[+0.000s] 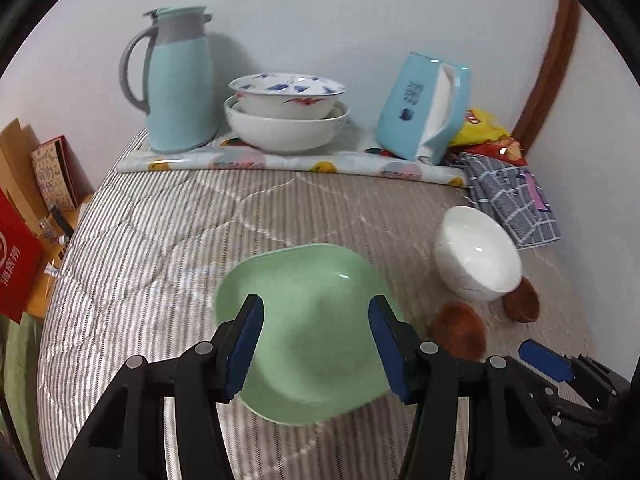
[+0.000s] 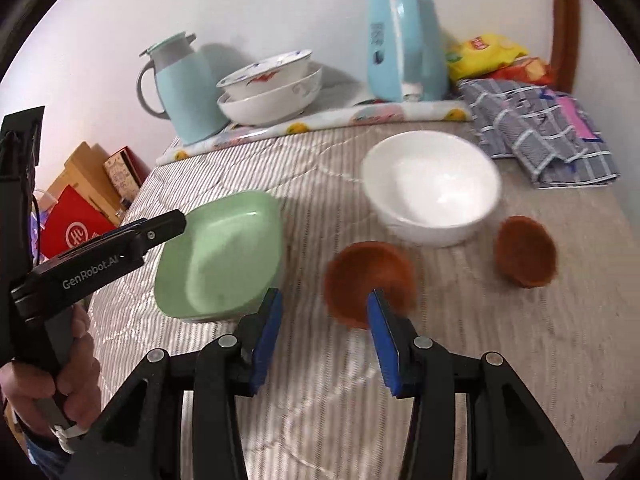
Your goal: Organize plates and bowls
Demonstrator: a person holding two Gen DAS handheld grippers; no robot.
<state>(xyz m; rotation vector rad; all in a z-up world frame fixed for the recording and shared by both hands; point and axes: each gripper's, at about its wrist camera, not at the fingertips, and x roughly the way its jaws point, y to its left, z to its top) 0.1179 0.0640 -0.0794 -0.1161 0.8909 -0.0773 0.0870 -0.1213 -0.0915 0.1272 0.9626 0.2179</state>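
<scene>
Both grippers hang with jaws apart over a striped quilt set with dishes, neither holding anything.

In the left wrist view the left gripper (image 1: 316,312) is spread wide above the green square plate (image 1: 308,304), its blue pads (image 1: 244,344) over the plate's edges at 9 and 3 o'clock; whether they touch it I cannot tell. The white bowl (image 1: 476,256) stands at 2 o'clock from the plate, with two brown cups (image 1: 458,328) just beside it. In the right wrist view the right gripper (image 2: 322,312) is open, with the nearer brown cup (image 2: 368,280) just behind its right finger, at 12 o'clock. Stacked patterned bowls (image 2: 272,92) sit at 11 o'clock by the wall, between a blue jug (image 2: 188,88) and a tissue pack (image 2: 404,44).
</scene>
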